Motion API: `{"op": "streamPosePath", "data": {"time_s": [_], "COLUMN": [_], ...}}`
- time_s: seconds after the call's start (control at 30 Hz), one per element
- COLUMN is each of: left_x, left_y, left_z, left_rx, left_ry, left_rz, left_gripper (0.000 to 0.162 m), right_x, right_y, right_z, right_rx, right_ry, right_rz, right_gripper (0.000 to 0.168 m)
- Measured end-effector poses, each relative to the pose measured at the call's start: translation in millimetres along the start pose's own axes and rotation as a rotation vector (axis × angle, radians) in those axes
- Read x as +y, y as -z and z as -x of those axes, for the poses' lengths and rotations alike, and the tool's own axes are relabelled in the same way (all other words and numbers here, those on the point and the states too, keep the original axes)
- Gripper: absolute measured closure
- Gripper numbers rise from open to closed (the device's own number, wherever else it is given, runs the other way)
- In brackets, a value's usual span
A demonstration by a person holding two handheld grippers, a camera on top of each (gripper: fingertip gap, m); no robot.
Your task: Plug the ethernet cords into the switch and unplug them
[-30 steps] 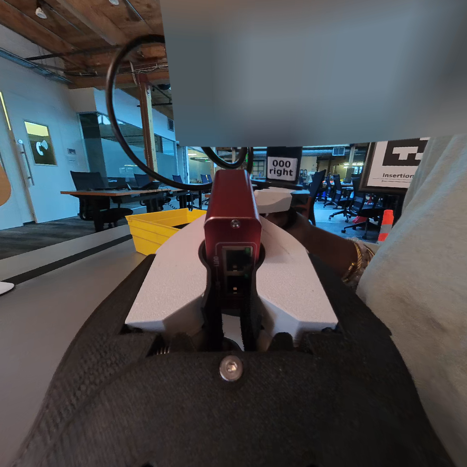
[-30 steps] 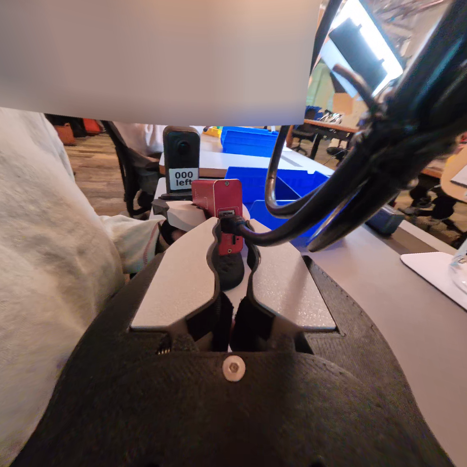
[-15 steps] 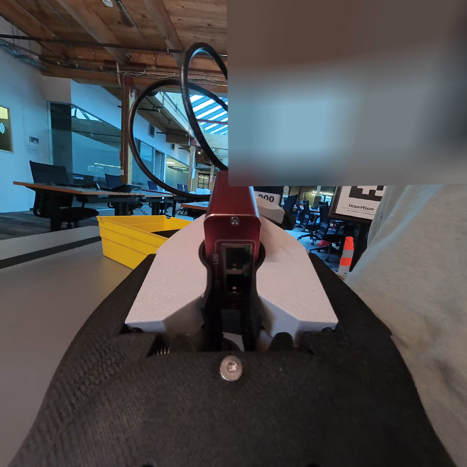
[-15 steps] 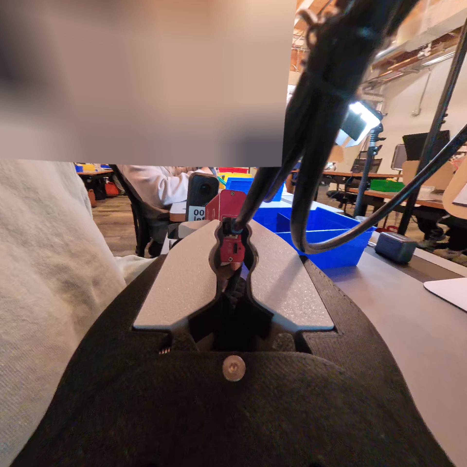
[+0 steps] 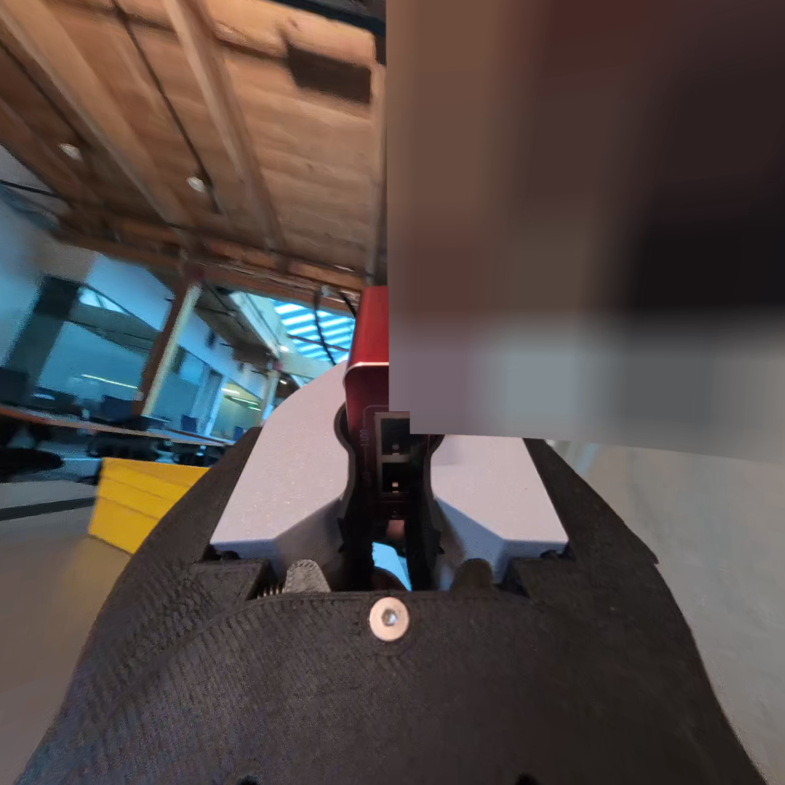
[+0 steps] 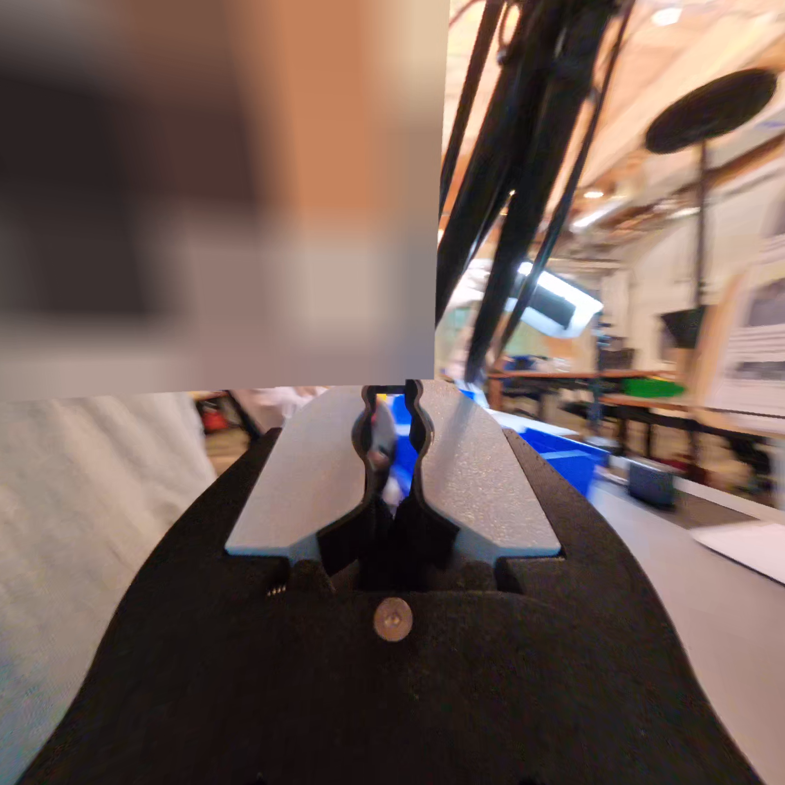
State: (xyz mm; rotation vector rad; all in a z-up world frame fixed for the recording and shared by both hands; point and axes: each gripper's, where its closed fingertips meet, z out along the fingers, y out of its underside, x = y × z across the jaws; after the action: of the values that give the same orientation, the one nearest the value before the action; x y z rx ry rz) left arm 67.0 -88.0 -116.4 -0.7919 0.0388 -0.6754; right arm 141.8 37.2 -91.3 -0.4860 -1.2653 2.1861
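My left gripper (image 5: 393, 446) is shut on the red switch (image 5: 369, 382), which stands upright between the white fingers (image 5: 297, 458). Two empty ports face the camera; a blur patch covers the switch's right side. In the right wrist view my right gripper (image 6: 388, 393) is nearly closed, with a small black plug (image 6: 384, 388) pinched at its tips. Black ethernet cords (image 6: 531, 148) rise in a bundle behind the right finger (image 6: 475, 475). The switch does not show in the right wrist view.
A yellow bin (image 5: 136, 497) stands on the grey table at the left. A blue bin (image 6: 565, 458), a small dark box (image 6: 650, 482) and a white sheet (image 6: 747, 552) lie on the table (image 6: 679, 616) to the right. A person's light sleeve (image 6: 85, 509) is close on the left. My right fingertips sit around 15 cm from my left ones.
The right gripper has pulled the plug out and away from the switch, which has left its view. Both views have tilted upward and blurred. The cord loop is gone from the left wrist view.
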Motion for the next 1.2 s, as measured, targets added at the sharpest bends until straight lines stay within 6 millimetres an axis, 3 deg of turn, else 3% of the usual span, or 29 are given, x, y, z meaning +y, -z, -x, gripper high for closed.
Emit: {"op": "streamPosePath", "data": {"time_s": [0.07, 0.17, 0.33, 0.5, 0.6, 0.8, 0.93, 1.07, 1.2], "left_x": [2.5, 29.9, 37.8, 41.2, 44.7, 45.7, 48.3, 48.5, 49.6], "left_y": [-0.9, -10.5, -10.8, -10.3, -10.3, -9.1, -8.1, -7.7, -6.6], "left_z": [1.8, -0.3, 3.7, 8.8, 12.0, 17.1, 21.0, 22.3, 26.3], "left_rx": [-0.015, -0.018, -0.049, -0.077, -0.095, -0.123, -0.146, -0.152, -0.172], "left_ry": [-0.033, -0.081, -0.085, -0.079, -0.079, -0.06, -0.059, -0.052, -0.028], "left_rz": [0.038, 0.175, 0.218, 0.236, 0.255, 0.26, 0.277, 0.276, 0.28], "left_gripper": [0.133, 0.133, 0.133, 0.133, 0.133, 0.133, 0.133, 0.133, 0.133], "right_x": [-4.6, -21.1, -28.2, -20.6, -28.8, -33.8, -9.7, 14.1, 6.2], "right_y": [23.4, 64.8, 159.9, 246.0, 278.8, 306.8, 325.4, 327.8, 313.8], "right_z": [-15.3, -43.2, -87.6, -99.0, -101.8, -123.5, -135.7, -135.0, -128.0], "right_rx": [0.135, 0.384, 0.781, 0.963, 1.038, 1.107, 1.02, 1.007, 1.117], "right_ry": [0.095, 0.25, 0.439, 0.47, 0.562, 0.786, 0.757, 0.596, 0.464], "right_rz": [0.121, 0.34, 0.913, 1.489, 1.752, 2.066, 2.242, 2.151, 1.906], "right_gripper": [0.156, 0.155, 0.155, 0.155, 0.155, 0.155, 0.153, 0.14, 0.123]}}
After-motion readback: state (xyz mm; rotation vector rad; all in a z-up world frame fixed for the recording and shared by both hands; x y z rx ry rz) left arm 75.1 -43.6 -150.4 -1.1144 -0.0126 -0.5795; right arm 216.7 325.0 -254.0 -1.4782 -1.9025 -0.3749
